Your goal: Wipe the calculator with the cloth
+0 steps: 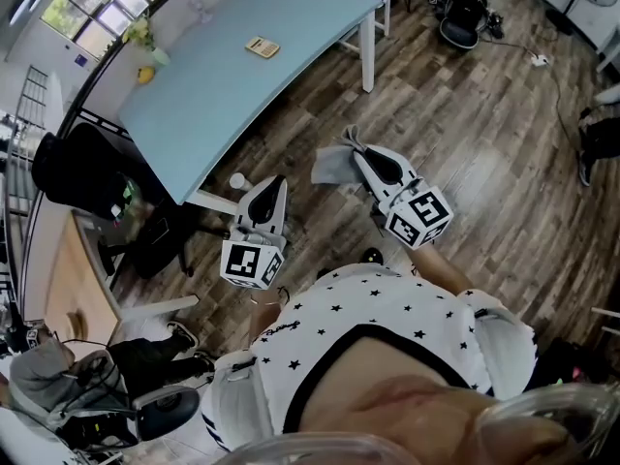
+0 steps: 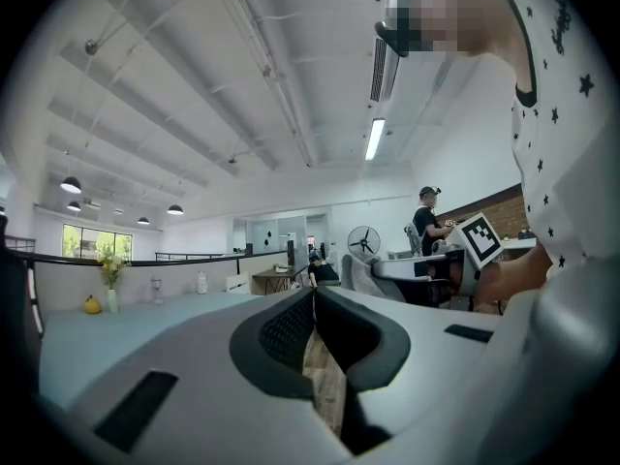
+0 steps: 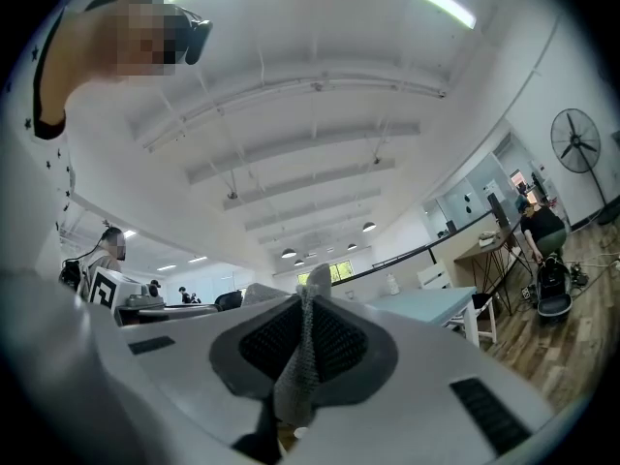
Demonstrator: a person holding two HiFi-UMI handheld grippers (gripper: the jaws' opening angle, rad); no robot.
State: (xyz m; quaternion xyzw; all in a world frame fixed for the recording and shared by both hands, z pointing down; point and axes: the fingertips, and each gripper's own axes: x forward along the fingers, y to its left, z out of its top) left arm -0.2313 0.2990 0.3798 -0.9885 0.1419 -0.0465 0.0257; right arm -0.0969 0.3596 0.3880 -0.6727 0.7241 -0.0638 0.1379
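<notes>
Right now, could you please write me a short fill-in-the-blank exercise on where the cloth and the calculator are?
1. The right gripper holds the grey cloth over the wooden ____.
2. The calculator lies on the blue table, and ____ gripper touches it.
3. The left gripper, its fingers together, holds ____.

Missing words: floor; neither; nothing.

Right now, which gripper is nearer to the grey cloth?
Right. The right gripper has its jaws shut on the cloth, which sticks out past their tips. The left gripper is to the cloth's left, apart from it, jaws together on nothing.
</notes>
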